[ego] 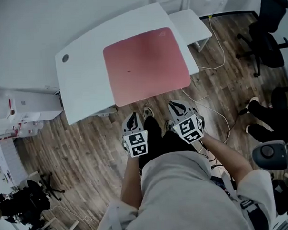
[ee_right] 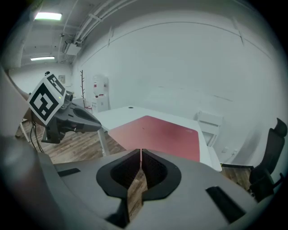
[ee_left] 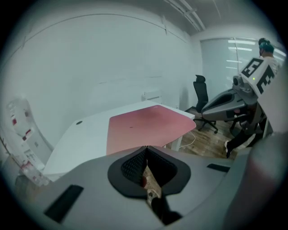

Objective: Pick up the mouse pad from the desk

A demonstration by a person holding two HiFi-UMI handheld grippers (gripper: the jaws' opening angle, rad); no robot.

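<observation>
Pink mouse pad [ego: 146,64] on white desk [ego: 81,86] | wood floor [ego: 79,153] | left gripper [ego: 132,117], right gripper [ego: 174,105] closed (empty)

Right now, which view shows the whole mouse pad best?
The head view: it looks down on the pink mouse pad, all four edges visible, flat on the white desk. Both gripper views see it at a shallow angle, foreshortened, near edge hidden.
</observation>
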